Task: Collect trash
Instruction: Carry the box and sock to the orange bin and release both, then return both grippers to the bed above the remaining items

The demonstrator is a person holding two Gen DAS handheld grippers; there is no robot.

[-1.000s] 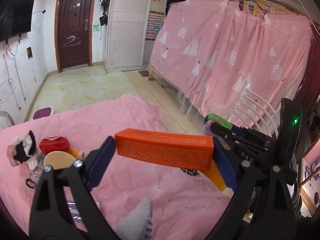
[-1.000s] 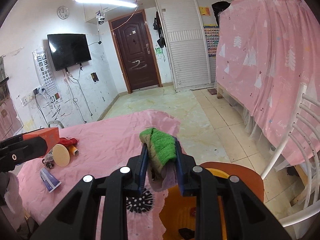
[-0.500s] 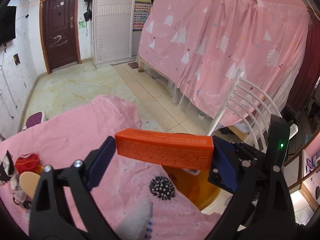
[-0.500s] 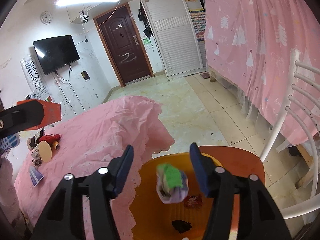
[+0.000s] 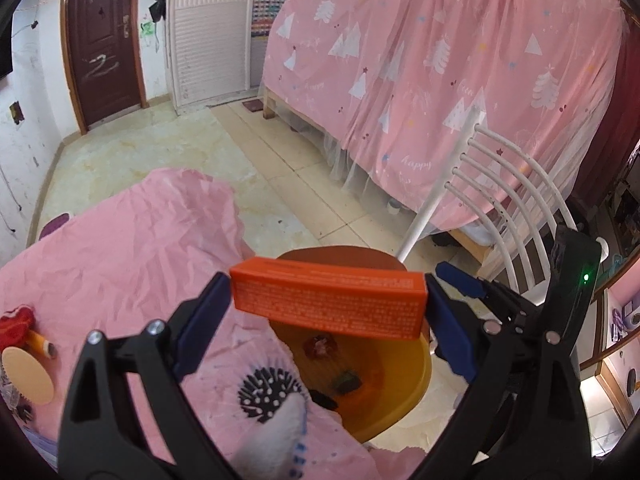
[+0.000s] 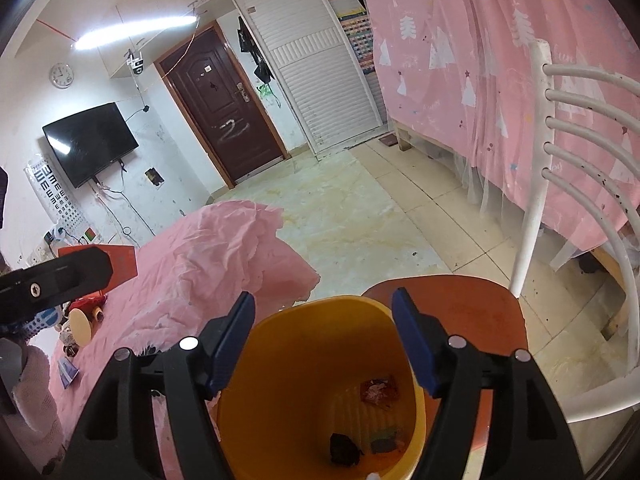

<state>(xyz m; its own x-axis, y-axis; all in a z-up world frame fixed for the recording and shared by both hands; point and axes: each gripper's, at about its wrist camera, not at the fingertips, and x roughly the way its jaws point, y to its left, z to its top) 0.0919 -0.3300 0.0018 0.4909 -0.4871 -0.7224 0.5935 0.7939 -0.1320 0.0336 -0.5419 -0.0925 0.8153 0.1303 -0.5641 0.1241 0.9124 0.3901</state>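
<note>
Fingers of our left gripper point(image 5: 328, 304) clamp the ends of an orange box point(image 5: 327, 300), held level above the yellow bin point(image 5: 404, 392). Our right gripper point(image 6: 324, 340) hangs spread, holding nothing, over that bin's mouth; scraps point(image 6: 378, 390) lie inside. Beside it, the pink-clothed tabletop point(image 6: 208, 276) carries small clutter.

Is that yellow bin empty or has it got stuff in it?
Not empty: the yellow bin holds a few scraps on its bottom, mostly bare.

Orange box point(image 5: 328, 303); yellow bin point(image 6: 320, 392); pink cloth point(image 5: 120, 248), maybe dotted.
</note>
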